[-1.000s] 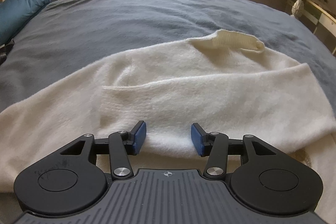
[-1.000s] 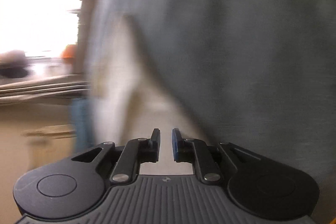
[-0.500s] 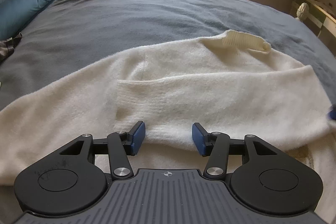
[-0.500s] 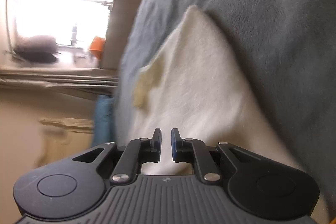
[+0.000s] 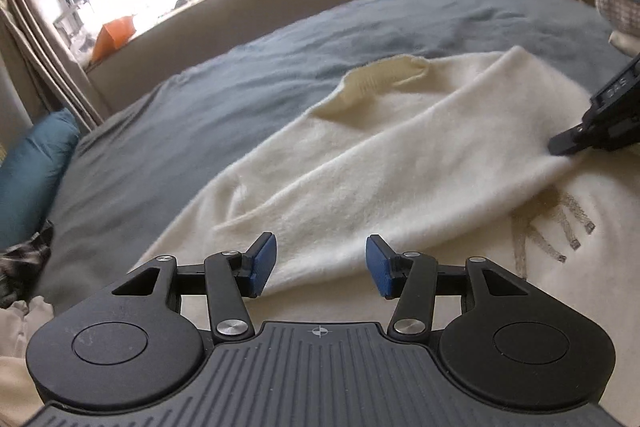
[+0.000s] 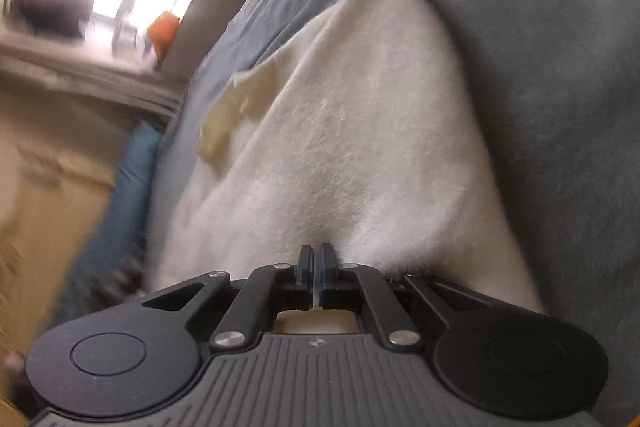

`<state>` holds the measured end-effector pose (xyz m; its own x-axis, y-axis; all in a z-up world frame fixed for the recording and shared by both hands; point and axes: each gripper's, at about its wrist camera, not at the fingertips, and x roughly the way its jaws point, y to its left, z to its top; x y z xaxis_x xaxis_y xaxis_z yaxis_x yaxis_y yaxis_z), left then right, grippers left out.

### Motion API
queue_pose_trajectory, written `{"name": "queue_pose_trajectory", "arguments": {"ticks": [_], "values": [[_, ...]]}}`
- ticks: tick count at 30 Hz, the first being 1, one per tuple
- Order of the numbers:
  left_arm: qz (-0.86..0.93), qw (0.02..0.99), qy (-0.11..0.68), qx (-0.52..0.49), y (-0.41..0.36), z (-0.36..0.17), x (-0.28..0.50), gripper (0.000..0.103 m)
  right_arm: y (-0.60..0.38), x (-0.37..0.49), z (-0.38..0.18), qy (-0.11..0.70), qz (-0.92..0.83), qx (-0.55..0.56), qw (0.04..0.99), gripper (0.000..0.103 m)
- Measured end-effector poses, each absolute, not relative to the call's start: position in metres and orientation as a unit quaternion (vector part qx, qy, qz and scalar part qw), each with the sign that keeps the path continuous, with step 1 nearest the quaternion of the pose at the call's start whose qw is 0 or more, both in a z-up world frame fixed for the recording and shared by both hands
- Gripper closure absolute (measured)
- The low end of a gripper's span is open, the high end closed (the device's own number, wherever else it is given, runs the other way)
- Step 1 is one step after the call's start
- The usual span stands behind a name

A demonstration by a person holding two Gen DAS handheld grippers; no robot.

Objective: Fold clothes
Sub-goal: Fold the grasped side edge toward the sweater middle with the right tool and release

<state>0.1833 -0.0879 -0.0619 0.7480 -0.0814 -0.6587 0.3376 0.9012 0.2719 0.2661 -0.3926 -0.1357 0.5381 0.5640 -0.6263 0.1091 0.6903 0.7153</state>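
The cream sweater [image 5: 400,163] lies on the grey bed cover [image 5: 224,99], and a part of it is already turned over onto itself: one thick fold runs from the ribbed collar [image 5: 384,75] down toward the left gripper [image 5: 321,261]. So the folding is started but not finished. The left gripper's jaws stand open, with the lower end of this fold lying between the blue pads [image 5: 262,259] and nothing pressed. The right gripper [image 6: 316,269] has just been closing its jaws, and now they are closed on the edge of the sweater [image 6: 360,147], which rises directly in front of them. On the flat layer to the right of the left jaws, a dark printed mark [image 5: 560,223] is uncovered. The right view is blurred, so I think, but cannot confirm, that only one layer is pinched. The remaining folds and the smoothing are still left.
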Motion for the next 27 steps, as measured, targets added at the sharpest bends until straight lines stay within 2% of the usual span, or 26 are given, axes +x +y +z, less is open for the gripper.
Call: {"name": "queue_pose_trajectory", "arguments": {"ticks": [5, 12, 17, 22, 27], "values": [[-0.088, 0.936, 0.316, 0.128, -0.082, -0.069, 0.181, 0.054, -0.338, 0.258, -0.086, 0.435, 0.167, 0.203, 0.861, 0.100], [-0.066, 0.937, 0.335, 0.079, -0.094, -0.099, 0.198, 0.054, -0.303, 0.223, -0.092, 0.450, 0.184, 0.058, 0.872, 0.100], [-0.076, 0.938, 0.332, 0.061, -0.084, -0.109, 0.196, 0.050, -0.299, 0.228, -0.071, 0.416, 0.183, 0.011, 0.891, 0.100], [-0.080, 0.940, 0.328, 0.055, -0.079, -0.114, 0.192, 0.045, -0.293, 0.254, -0.101, 0.438, 0.174, 0.005, 0.882, 0.095], [-0.082, 0.939, 0.330, 0.043, -0.077, -0.114, 0.194, 0.044, -0.287, 0.271, -0.092, 0.422, 0.149, 0.014, 0.894, 0.094]]}}
